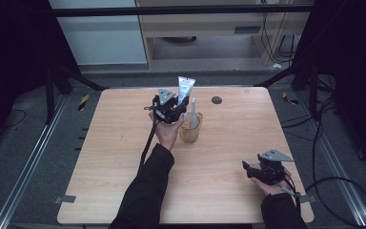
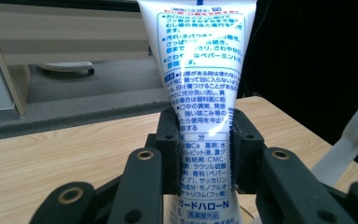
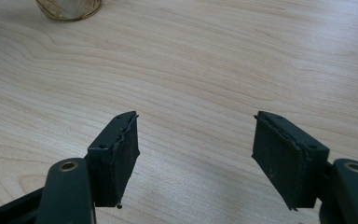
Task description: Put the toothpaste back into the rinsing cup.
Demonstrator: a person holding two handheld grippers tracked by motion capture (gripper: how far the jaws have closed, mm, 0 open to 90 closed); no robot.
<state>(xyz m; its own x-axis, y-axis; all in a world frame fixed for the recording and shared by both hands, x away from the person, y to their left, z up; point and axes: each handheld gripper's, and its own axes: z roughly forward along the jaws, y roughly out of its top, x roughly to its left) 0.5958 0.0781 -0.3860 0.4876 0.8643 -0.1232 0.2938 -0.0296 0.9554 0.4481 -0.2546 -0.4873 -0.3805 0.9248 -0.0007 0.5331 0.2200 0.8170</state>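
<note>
Item one: my left gripper [image 1: 171, 106], jaws clamped on the toothpaste tube [image 1: 186, 88], held upright just beside the amber cup [image 1: 190, 129]. Item two: my right gripper [image 1: 253, 171], jaws wide, nothing between them, low over the table [image 1: 228, 143].

Left gripper [image 2: 204, 151] clamped on a white toothpaste tube [image 2: 200, 112], black fingers [image 2: 168, 149] pressing both flanks of its lower body. Tube upright, blue Japanese print facing the camera, top edge cut off by the frame. Pale wooden table [image 2: 42, 154] below and behind. A white ribbed object [image 2: 354, 140] at the right edge, blurred. Beyond the table, grey floor and light wooden furniture.
</note>
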